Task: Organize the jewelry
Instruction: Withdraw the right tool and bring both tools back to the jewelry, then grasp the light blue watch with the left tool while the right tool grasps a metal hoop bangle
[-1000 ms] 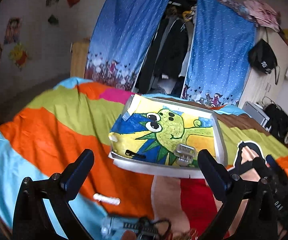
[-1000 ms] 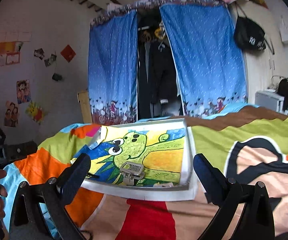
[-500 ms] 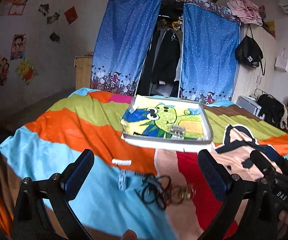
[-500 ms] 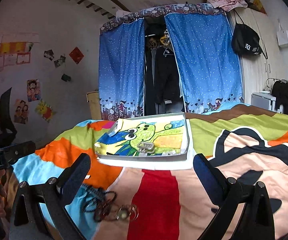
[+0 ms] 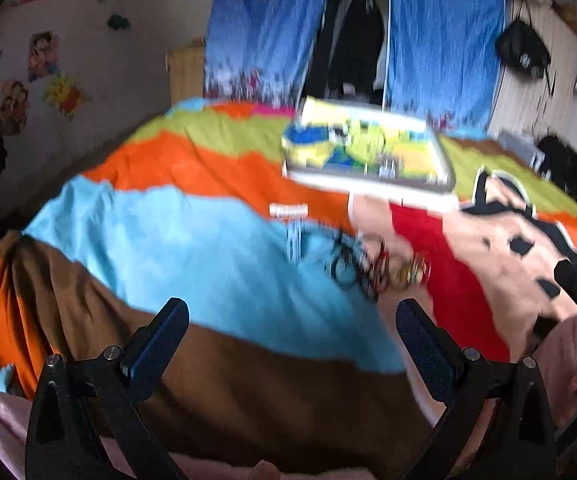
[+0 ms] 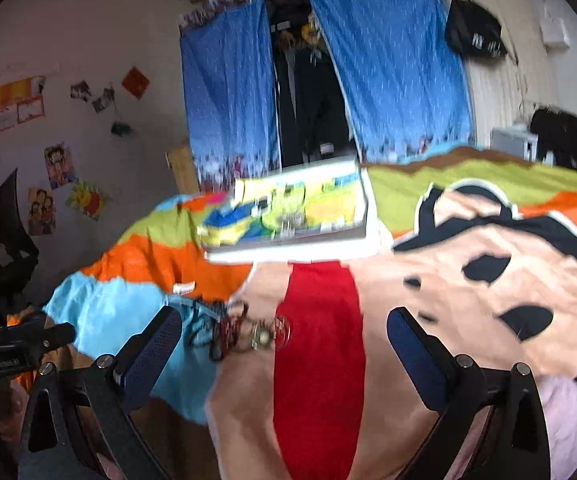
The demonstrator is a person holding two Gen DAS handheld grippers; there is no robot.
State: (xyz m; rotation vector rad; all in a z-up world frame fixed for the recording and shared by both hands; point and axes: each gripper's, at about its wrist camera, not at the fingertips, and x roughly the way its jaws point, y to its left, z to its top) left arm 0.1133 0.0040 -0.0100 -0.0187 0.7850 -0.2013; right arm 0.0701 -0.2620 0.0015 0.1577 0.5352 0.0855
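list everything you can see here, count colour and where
bedspread: one, multicoloured patches, covers the bed
tray: one, pale rim, cartoon lining, far on the bedspread
jewelry pile: one blurred tangle, dark and brassy, nearer than the tray
white piece: one, left of the pile
curtains: two, blue, back wall
black bag: one, hanging right
wall pictures: several, left wall
left gripper: open, empty
right gripper: open, empty
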